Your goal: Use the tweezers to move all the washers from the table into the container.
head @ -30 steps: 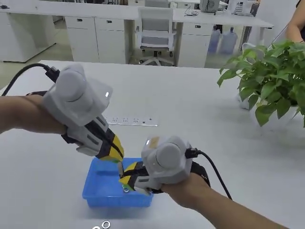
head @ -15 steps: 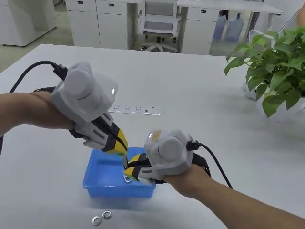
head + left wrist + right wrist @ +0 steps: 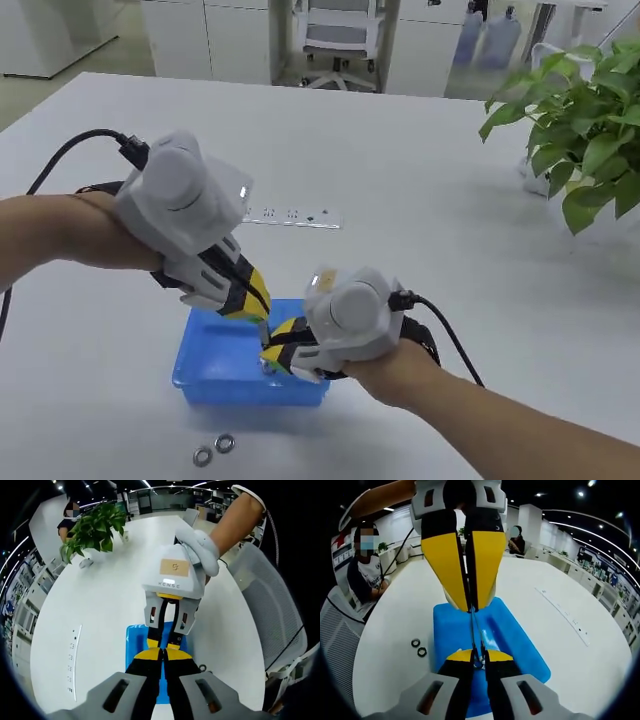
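Thin metal tweezers (image 3: 472, 622) run between the two grippers, above the blue container (image 3: 215, 360). My left gripper (image 3: 258, 312) comes down from the upper left and is shut on the tweezers' upper end; in the right gripper view its yellow jaws (image 3: 470, 605) hang overhead. My right gripper (image 3: 275, 362) is shut on the tweezers' lower prongs, low inside the container (image 3: 520, 650). A small ring glints at the tweezers' tip, too small to tell whether it is held. Two washers (image 3: 225, 442) lie on the table in front of the container, also seen in the right gripper view (image 3: 422, 652).
A white power strip (image 3: 290, 216) lies flat on the table beyond the container. A potted plant (image 3: 585, 140) stands at the far right. Cables trail from both grippers. Desks and an office chair (image 3: 335, 40) stand past the table's far edge.
The head camera has tilted down, so the scene sits higher in the picture. Both grippers stay together over the container, holding the tweezers as before.
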